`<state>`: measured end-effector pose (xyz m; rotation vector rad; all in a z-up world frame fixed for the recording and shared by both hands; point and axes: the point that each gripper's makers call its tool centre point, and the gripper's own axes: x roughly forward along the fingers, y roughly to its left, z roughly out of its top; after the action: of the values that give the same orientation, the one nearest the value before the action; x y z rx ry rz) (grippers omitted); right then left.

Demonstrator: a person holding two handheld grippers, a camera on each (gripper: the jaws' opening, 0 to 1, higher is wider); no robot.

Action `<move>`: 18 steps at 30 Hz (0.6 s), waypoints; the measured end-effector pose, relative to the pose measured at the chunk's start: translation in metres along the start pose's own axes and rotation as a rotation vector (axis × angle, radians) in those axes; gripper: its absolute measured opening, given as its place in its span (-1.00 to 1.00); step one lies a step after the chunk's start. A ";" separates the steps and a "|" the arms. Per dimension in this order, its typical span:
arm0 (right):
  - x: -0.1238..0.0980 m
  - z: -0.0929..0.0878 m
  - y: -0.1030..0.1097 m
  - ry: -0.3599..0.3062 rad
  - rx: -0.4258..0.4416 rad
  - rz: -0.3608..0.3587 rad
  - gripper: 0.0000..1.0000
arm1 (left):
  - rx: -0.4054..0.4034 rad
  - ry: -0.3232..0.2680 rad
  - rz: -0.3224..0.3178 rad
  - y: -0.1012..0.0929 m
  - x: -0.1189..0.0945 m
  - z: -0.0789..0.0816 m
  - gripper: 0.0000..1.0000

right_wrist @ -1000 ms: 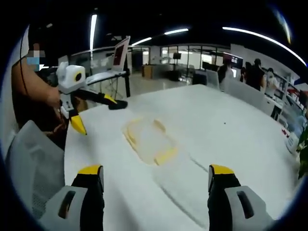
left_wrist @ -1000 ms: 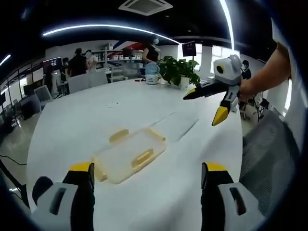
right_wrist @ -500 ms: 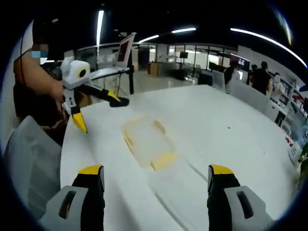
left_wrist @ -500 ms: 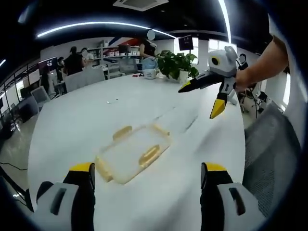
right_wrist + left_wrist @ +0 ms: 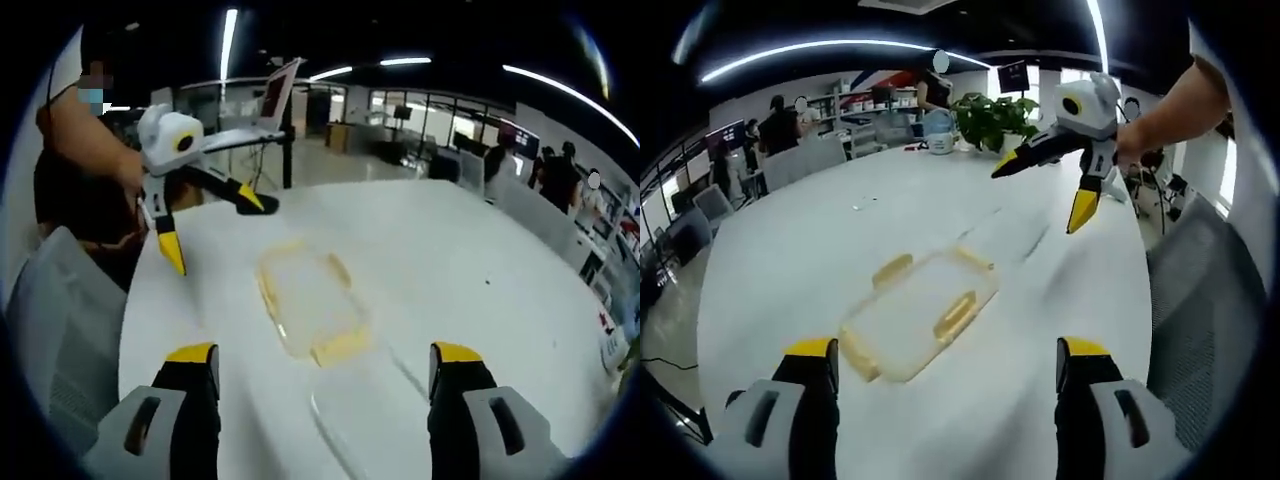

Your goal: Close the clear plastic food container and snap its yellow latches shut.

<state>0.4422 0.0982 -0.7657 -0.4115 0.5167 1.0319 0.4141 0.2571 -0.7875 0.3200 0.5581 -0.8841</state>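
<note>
A clear plastic piece with yellow latches (image 5: 920,315) lies flat on the white table (image 5: 790,250). A second clear piece (image 5: 1008,236) lies just beyond it and is hard to make out. My left gripper (image 5: 945,350) hangs open above the table's near edge, short of the latched piece. My right gripper (image 5: 1040,190) is held open in the air above the second clear piece. From the right gripper view, the latched piece (image 5: 310,300) lies ahead of my open right gripper (image 5: 322,352), the other clear piece (image 5: 370,420) lies between its jaws, and the left gripper (image 5: 213,230) hovers open at the upper left.
A potted plant (image 5: 990,120) and a blue-and-white jug (image 5: 938,128) stand at the table's far end. A mesh chair (image 5: 1200,320) is at the right edge, also seen as the grey chair (image 5: 50,330). People (image 5: 780,125) stand at the back of the office.
Both cameras have drifted, so the latched piece now sits nearer each view's middle. The right gripper has moved in over the table, still open. The plastic pieces lie where they were.
</note>
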 end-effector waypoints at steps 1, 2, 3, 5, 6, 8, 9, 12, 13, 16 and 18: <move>0.001 0.001 0.000 0.006 -0.003 0.006 0.74 | 0.007 0.005 -0.004 0.001 0.001 0.000 0.84; 0.003 0.000 -0.001 0.011 -0.008 0.009 0.74 | 0.009 0.007 -0.005 0.001 0.001 0.000 0.84; 0.005 0.001 -0.002 0.014 -0.011 0.012 0.73 | 0.013 0.011 -0.006 0.003 0.001 -0.001 0.84; 0.007 0.002 -0.003 0.019 -0.022 0.016 0.73 | 0.017 0.017 -0.009 0.005 0.002 -0.001 0.83; 0.008 0.003 -0.004 0.019 -0.027 0.019 0.73 | 0.020 0.017 -0.011 0.007 0.002 -0.001 0.83; 0.011 0.004 -0.005 0.027 -0.038 0.026 0.73 | 0.026 0.024 -0.014 0.010 0.003 -0.002 0.83; 0.012 0.004 -0.005 0.034 -0.049 0.030 0.73 | 0.032 0.028 -0.017 0.012 0.003 -0.002 0.83; 0.016 0.004 -0.006 0.050 -0.067 0.042 0.73 | 0.054 0.044 -0.024 0.015 0.004 -0.003 0.83; 0.017 0.004 -0.007 0.057 -0.076 0.044 0.73 | 0.061 0.046 -0.027 0.016 0.005 -0.003 0.83; 0.020 0.003 -0.006 0.069 -0.091 0.059 0.73 | 0.072 0.056 -0.032 0.019 0.007 -0.005 0.83; 0.023 0.002 -0.006 0.079 -0.099 0.068 0.73 | 0.080 0.067 -0.039 0.021 0.008 -0.007 0.82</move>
<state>0.4578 0.1122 -0.7774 -0.5278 0.5546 1.1128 0.4326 0.2681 -0.7971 0.4135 0.5935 -0.9375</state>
